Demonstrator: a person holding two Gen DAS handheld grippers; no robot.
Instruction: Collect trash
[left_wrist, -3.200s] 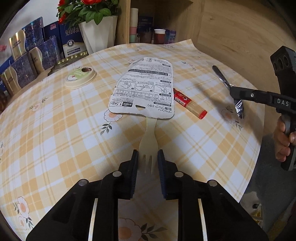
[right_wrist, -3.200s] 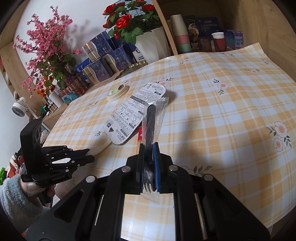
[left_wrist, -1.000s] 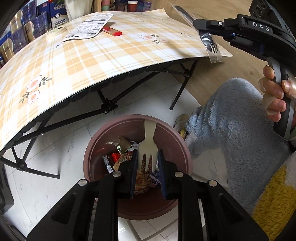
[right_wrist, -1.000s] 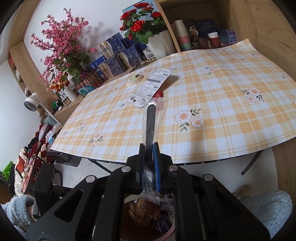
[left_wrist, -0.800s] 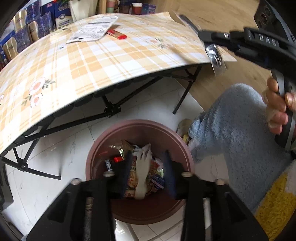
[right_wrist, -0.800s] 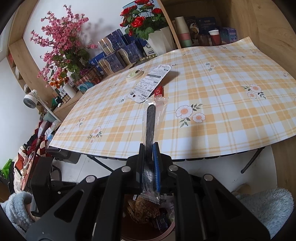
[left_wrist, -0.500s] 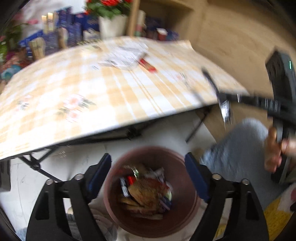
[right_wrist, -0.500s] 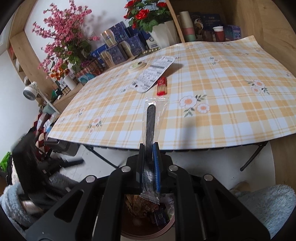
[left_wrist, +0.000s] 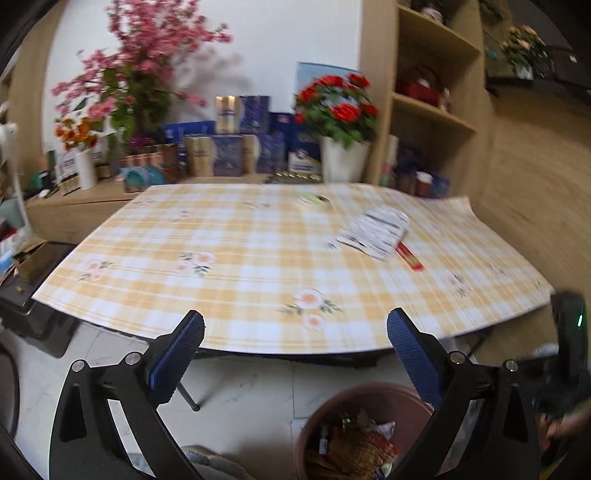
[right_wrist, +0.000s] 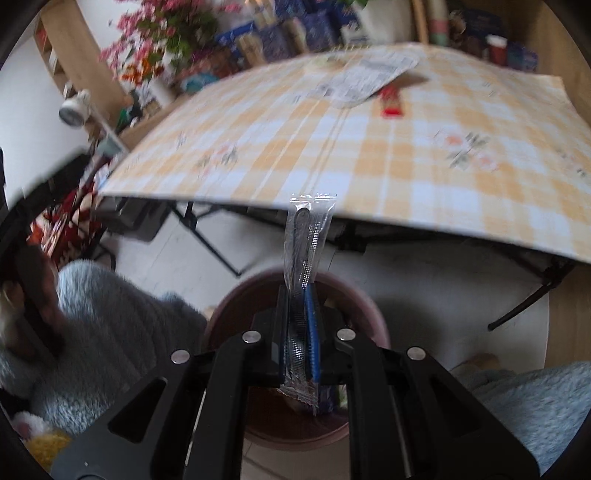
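White floor tile under the checked desk (left_wrist: 240, 258) carries the brown bin (right_wrist: 373, 314), already part full. My right gripper (right_wrist: 297, 332) is clenched on the wrapped cutlery packet (right_wrist: 308, 236), poised over the bin's mouth — I'd let go only once the packet's lower end is inside the rim. My left gripper (left_wrist: 295, 354) has just been opening and stands wide, nothing between its jaws. Desk edge overhangs close ahead; a printed wrapper (left_wrist: 373, 230), red sachet (left_wrist: 408, 258) and round lid (left_wrist: 314, 201) remain on top — room to the left.
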